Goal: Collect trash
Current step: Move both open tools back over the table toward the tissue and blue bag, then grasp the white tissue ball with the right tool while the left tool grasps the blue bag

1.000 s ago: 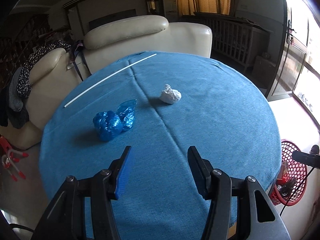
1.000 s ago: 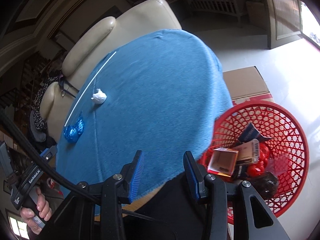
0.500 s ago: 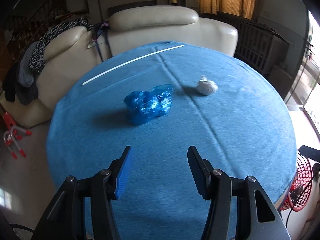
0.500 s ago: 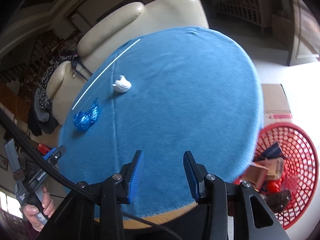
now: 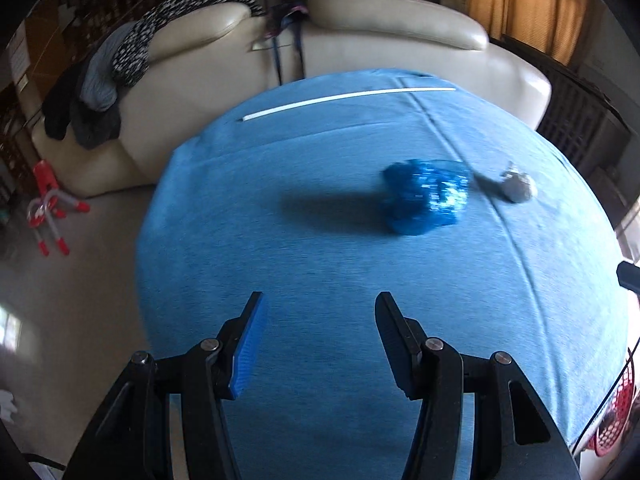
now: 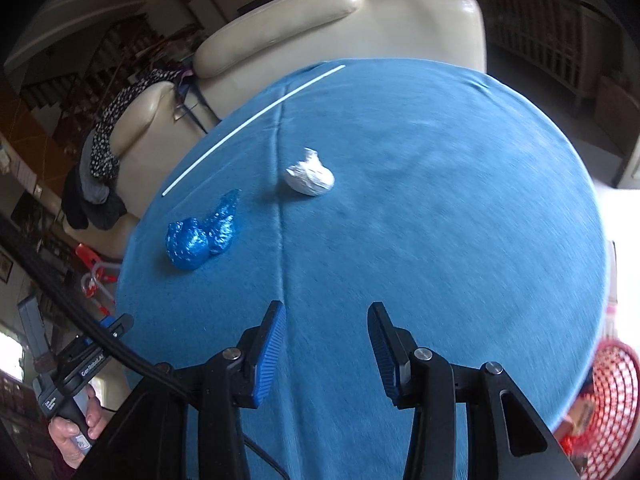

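Observation:
A crumpled blue plastic wad (image 5: 425, 194) lies on the round blue-clothed table (image 5: 320, 264); it also shows in the right wrist view (image 6: 202, 238). A crumpled white wad (image 5: 518, 187) lies to its right, also in the right wrist view (image 6: 310, 176). A long white stick (image 5: 348, 102) lies near the far edge, also in the right wrist view (image 6: 252, 124). My left gripper (image 5: 318, 312) is open and empty over the near table. My right gripper (image 6: 326, 320) is open and empty, nearer than the wads. The red mesh basket (image 6: 608, 392) stands beyond the table's right edge.
A cream sofa (image 5: 360, 40) with clothes draped on it (image 5: 116, 68) stands behind the table. A red and white object (image 5: 48, 208) lies on the floor at the left. The basket's edge also shows in the left wrist view (image 5: 616, 420).
Both grippers have swung left. The blue wad has shifted to the right in the left wrist view. The basket has slid to the right edge of the right wrist view. Both stay open.

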Motion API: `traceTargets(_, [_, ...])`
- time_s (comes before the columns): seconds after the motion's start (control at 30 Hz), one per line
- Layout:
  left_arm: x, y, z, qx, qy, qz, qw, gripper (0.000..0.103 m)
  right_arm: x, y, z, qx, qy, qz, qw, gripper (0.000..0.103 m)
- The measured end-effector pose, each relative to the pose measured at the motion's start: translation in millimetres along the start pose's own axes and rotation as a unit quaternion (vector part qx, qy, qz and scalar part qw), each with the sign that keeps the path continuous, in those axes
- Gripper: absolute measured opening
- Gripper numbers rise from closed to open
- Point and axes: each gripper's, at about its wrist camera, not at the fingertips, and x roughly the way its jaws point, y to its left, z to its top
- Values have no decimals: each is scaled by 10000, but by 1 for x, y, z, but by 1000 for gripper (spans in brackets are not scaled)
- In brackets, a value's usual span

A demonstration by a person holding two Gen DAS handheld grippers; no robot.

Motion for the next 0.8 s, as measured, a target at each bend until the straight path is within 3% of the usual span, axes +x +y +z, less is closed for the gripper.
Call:
traceTargets(0.37, [15,8,31,-86,24,-130,9999,57,65,18,62,-326,30,13,9995,48])
traceTargets(0.5, [21,-5,50,-17,-31,-266,9996,66,89,19,83,-347,64,33,9994,50])
traceTargets(0.8, [47,-38,95,27,-10,-958,9954,69,135,25,123,-220,40,-63,9997,50])
